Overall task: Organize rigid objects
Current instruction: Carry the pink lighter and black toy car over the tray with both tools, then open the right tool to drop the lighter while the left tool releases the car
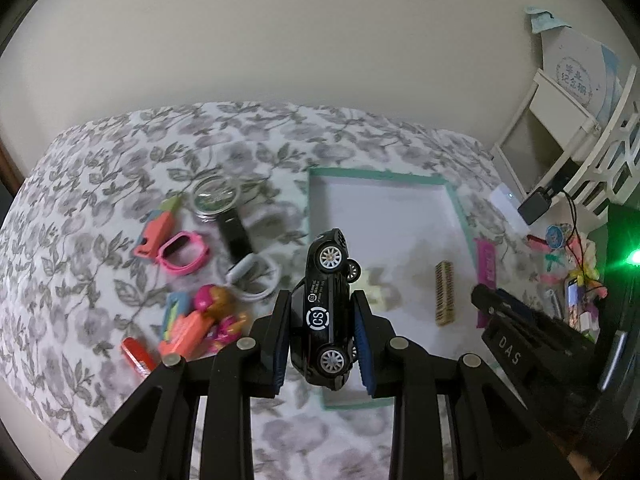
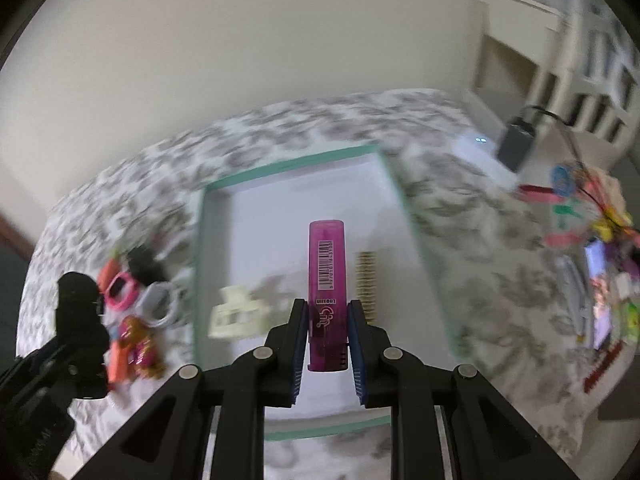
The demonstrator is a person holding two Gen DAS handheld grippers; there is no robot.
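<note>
My left gripper (image 1: 322, 300) is shut on a black toy car (image 1: 326, 308), held nose-up above the near left corner of a white tray with a teal rim (image 1: 456, 204). My right gripper (image 2: 328, 310) is shut on a pink translucent lighter (image 2: 326, 280), raised over the same tray (image 2: 288, 166). In the tray lie a cream hair claw (image 1: 378, 290) (image 2: 236, 314) and a gold comb (image 1: 445, 298) (image 2: 366, 280). The right gripper also shows at the right edge of the left wrist view, as a black body (image 1: 516, 340) with the lighter (image 1: 486, 270).
Left of the tray on the floral cloth (image 1: 100, 184) lie a pink frame (image 1: 182, 250), orange toys (image 1: 182, 328), a clear round lid (image 1: 216, 196), a black block (image 1: 236, 236) and white rings (image 1: 256, 276). Small colourful items (image 2: 600, 240) and a white shelf (image 1: 580, 132) stand at the right.
</note>
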